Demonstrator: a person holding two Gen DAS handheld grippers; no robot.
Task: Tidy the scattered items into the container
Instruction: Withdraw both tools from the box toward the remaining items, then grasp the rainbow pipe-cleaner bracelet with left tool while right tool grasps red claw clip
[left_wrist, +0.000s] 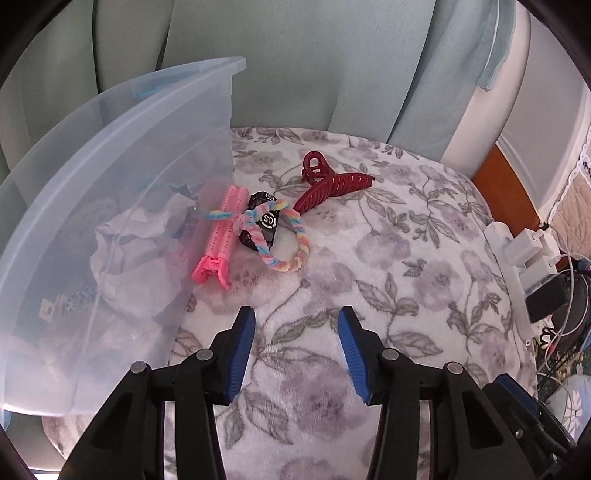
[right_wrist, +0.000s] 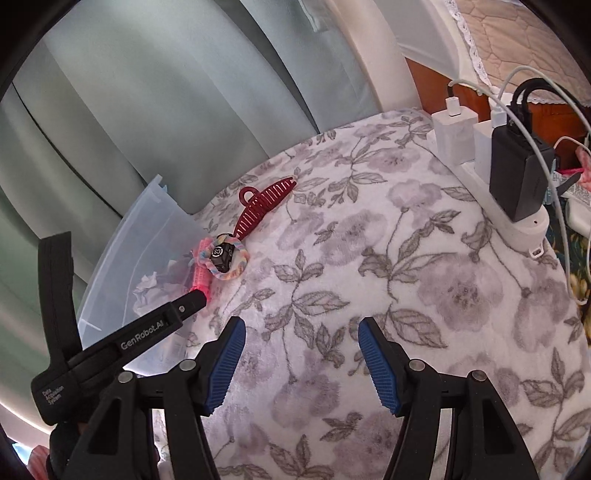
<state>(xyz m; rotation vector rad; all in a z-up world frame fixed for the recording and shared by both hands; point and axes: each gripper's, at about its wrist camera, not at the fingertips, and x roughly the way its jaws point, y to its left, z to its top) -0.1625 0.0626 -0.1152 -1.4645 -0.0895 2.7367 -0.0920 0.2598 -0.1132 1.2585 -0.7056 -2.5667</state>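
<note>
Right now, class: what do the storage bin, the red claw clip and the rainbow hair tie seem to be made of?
Storage bin: likely plastic, translucent and frosted; contents show through its wall.
Red claw clip: looks like rigid moulded plastic, matte, with even teeth.
Rainbow hair tie: seemingly soft twisted yarn or chenille; its surface looks fuzzy.

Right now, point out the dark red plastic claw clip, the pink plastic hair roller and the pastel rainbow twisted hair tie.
Dark red plastic claw clip (left_wrist: 334, 190): left wrist view, toothed body.
Pink plastic hair roller (left_wrist: 223, 229): left wrist view, ribbed barrel.
Pastel rainbow twisted hair tie (left_wrist: 291, 264): left wrist view, lower loop.
</note>
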